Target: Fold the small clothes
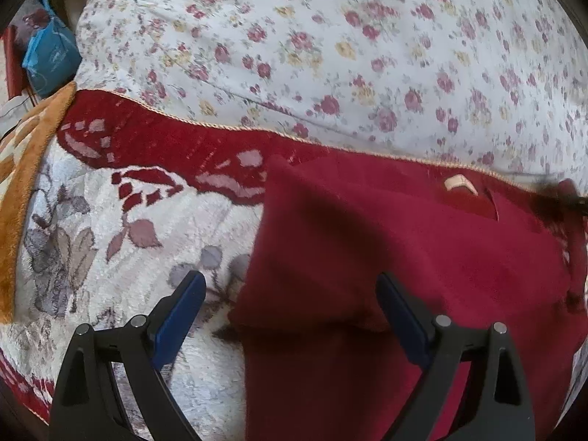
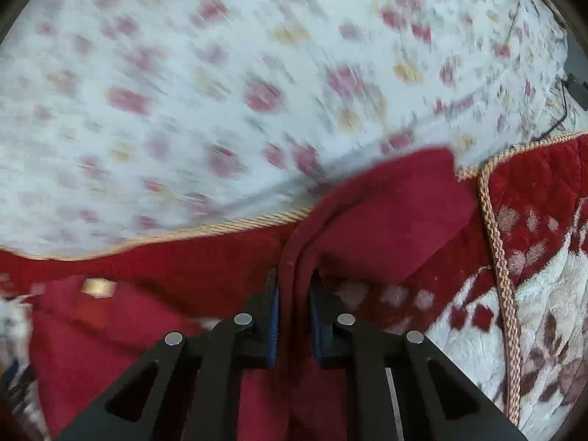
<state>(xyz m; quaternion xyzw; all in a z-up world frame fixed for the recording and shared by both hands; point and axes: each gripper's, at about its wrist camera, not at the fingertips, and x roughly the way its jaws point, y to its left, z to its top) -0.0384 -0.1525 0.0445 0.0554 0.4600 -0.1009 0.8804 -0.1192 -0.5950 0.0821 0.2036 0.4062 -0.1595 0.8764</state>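
A dark red garment lies on a red and white floral blanket, with a small tan label near its far edge. My left gripper is open and empty, its blue-padded fingers straddling the garment's left edge just above it. My right gripper is shut on a thick folded edge of the red garment and holds it lifted; part of the cloth hangs over the blanket. The right wrist view is motion-blurred.
A white bedsheet with pink and yellow flowers covers the bed beyond the blanket. The blanket has a tan corded border. An orange plush blanket and a blue bag sit at the far left.
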